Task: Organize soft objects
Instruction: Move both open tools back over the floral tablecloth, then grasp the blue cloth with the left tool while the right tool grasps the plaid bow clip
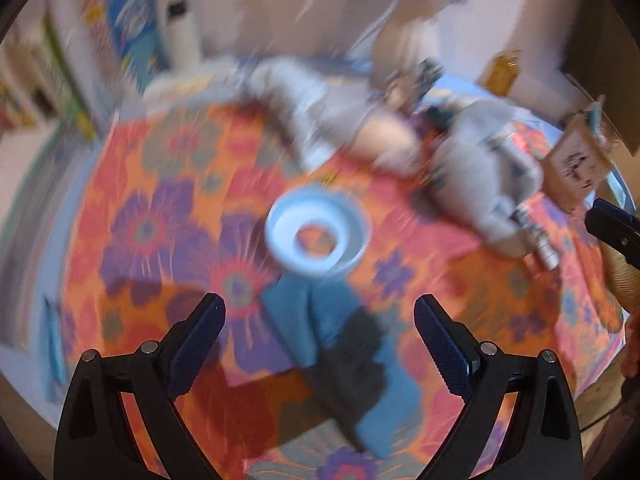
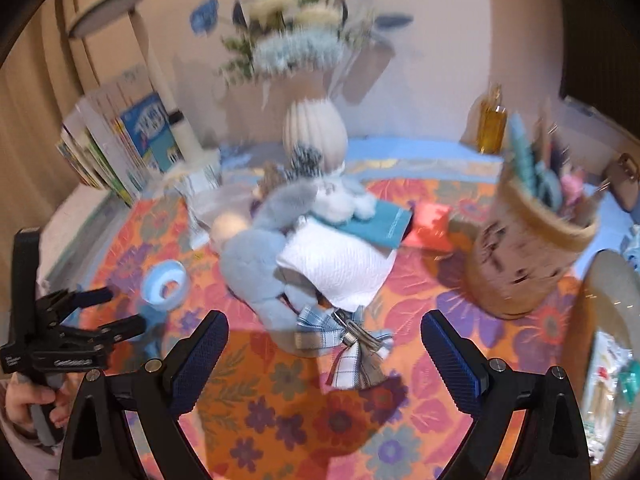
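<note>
Right wrist: vase (image 2: pixel 314 130), pen holder (image 2: pixel 528 256) crowd what looks like a plush toy (image 2: pixel 256 264).

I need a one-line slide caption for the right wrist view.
Open right gripper above a blue plush toy, white cloth and plaid ribbon on a floral tablecloth.

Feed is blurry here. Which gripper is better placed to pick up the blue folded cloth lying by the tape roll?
Left. The left gripper is open with the blue cloth between its fingers. The right gripper, also open, faces the plush toy and checked ribbon.

A home: books (image 2: pixel 120 148), flower vase (image 2: pixel 314 132), floral tablecloth (image 2: pixel 280 400).
</note>
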### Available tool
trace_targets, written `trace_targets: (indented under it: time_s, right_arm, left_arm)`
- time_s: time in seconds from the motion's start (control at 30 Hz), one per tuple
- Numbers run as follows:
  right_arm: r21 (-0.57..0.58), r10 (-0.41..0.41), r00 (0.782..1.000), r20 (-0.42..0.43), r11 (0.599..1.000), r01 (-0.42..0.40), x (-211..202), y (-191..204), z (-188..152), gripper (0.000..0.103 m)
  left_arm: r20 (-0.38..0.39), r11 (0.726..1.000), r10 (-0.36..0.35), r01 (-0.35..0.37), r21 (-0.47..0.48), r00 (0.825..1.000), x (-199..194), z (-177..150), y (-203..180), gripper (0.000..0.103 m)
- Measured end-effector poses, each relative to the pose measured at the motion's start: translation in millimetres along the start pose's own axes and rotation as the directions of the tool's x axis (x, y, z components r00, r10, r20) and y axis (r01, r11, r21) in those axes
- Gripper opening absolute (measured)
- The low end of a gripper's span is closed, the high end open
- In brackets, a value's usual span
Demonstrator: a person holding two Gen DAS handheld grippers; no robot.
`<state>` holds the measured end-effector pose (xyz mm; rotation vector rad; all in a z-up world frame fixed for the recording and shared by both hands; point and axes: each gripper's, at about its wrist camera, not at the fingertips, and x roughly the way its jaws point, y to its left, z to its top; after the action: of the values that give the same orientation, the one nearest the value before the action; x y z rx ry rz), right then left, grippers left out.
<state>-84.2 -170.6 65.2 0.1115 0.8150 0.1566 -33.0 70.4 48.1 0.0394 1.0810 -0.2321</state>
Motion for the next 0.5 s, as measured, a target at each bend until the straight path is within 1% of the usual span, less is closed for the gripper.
trace_targets:
  time_s: [0.07, 0.1, 0.13, 0.17, 0.2, 0.23, 0.27, 0.3, 0.33, 0.5]
  right_arm:
    - [0.007, -0.016, 1.000, -0.026, 1.000, 0.016, 22.7, -3.6, -6.2, 0.097]
    - [0.008, -0.027, 0.999, -0.033, 1.000, 0.028, 30.8, -5.4, -8.2, 0.097]
    - [0.008, -0.042, 0.998, -0.039, 0.999, 0.042, 38.5, -7.7, -10.6, 0.097]
    - [0.007, -0.068, 0.996, -0.051, 0.998, 0.069, 48.8, -11.4, -15.1, 0.097]
    - [0.007, -0.084, 0.995, -0.058, 0.996, 0.085, 56.5, -14.3, -17.8, 0.097]
    - [0.014, -0.090, 0.994, -0.068, 0.996, 0.091, 68.1, -20.1, -23.3, 0.103]
    - [0.029, -0.080, 0.994, -0.079, 0.996, 0.083, 76.5, -25.2, -28.2, 0.103]
    - [0.028, -0.074, 0.997, -0.018, 0.997, 0.074, 75.9, -28.1, -30.5, 0.103]
    - [0.035, -0.067, 0.998, -0.012, 0.997, 0.067, 74.2, -30.2, -29.8, 0.103]
    - [0.058, -0.039, 0.999, -0.001, 0.998, 0.039, 72.5, -42.8, -30.4, 0.103]
  left_arm:
    - [-0.036, 0.999, -0.008, 0.006, -0.037, 0.999, 18.7, -13.9, 6.1, 0.095]
    - [-0.014, 1.000, 0.007, -0.007, -0.028, 1.000, 22.5, -20.3, 2.6, 0.099]
    - [0.030, 1.000, 0.029, -0.029, 0.000, 0.999, 20.2, -25.9, -4.1, 0.103]
    - [0.049, 0.998, 0.067, -0.068, 0.016, 0.997, 22.9, -31.2, -10.7, 0.103]
    - [0.127, 0.994, 0.106, -0.110, 0.023, 0.986, 21.3, -38.7, -20.1, 0.103]
    - [0.169, 0.994, 0.111, -0.111, -0.008, 0.979, 21.2, -44.4, -22.7, 0.103]
    - [0.183, 0.992, 0.126, -0.124, -0.023, 0.975, 19.7, -47.3, -24.9, 0.103]
    - [0.186, 0.991, 0.137, -0.134, -0.029, 0.973, 17.8, -47.3, -28.0, 0.103]
    - [0.178, 0.991, 0.136, -0.130, -0.046, 0.975, 18.7, -47.5, -28.5, 0.103]
    - [0.177, 0.991, 0.128, -0.122, -0.045, 0.976, 20.0, -45.8, -22.8, 0.103]
